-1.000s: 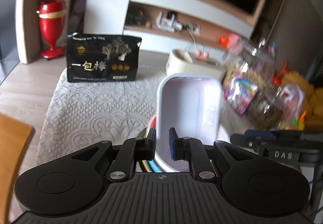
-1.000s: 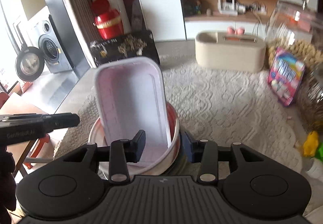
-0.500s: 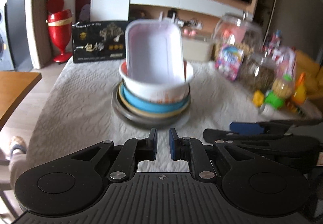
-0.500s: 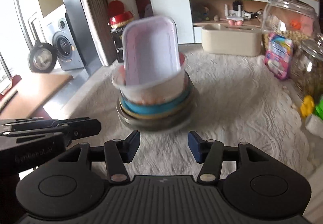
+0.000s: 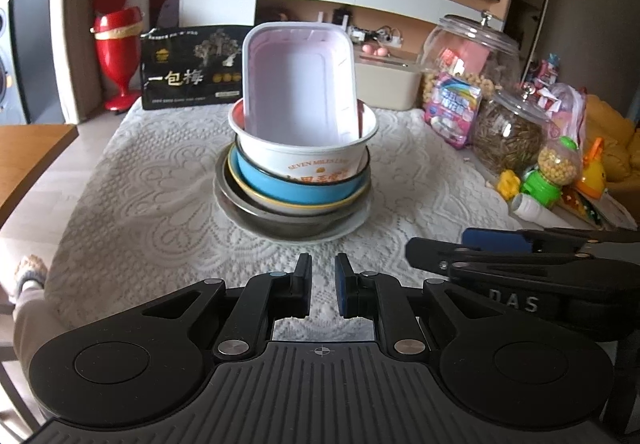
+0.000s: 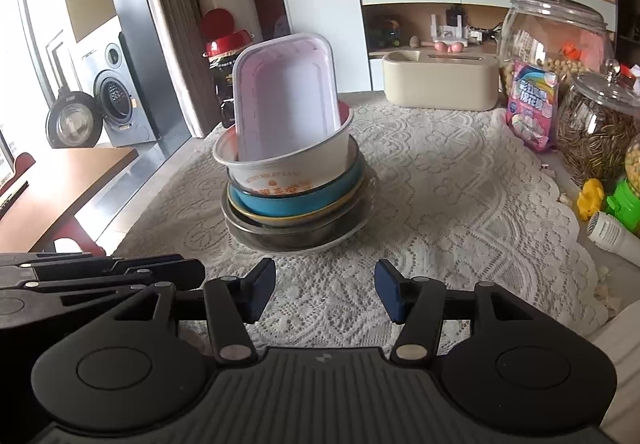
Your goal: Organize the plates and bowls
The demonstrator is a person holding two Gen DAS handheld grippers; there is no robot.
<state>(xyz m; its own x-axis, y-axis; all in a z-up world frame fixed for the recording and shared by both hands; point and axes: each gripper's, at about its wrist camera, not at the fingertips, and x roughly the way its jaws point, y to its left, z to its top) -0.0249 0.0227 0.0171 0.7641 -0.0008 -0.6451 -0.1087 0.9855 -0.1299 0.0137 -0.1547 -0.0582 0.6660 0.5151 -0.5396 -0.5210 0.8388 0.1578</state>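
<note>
A stack of dishes stands mid-table on the lace cloth: a white plate (image 5: 352,225) at the bottom, a steel bowl (image 5: 276,222), a yellow-rimmed bowl, a blue bowl (image 5: 296,190) and a white paper bowl (image 5: 308,158) with orange print. A pale pink rectangular tray (image 5: 300,84) leans upright inside the paper bowl. The stack also shows in the right wrist view (image 6: 292,196), with the tray (image 6: 284,100). My left gripper (image 5: 322,284) is nearly shut and empty, well short of the stack. My right gripper (image 6: 325,290) is open and empty, also back from it.
A black snack bag (image 5: 192,68) and a beige box (image 6: 440,80) stand at the table's far side. Glass jars (image 5: 508,128), a pink packet (image 6: 530,108) and toys (image 5: 556,172) crowd the right edge. A wooden table (image 6: 52,180) lies to the left.
Both grippers have drawn back from the stack toward the near edge. The right gripper has let go of the dishes and opened wider; the stack stays put.
</note>
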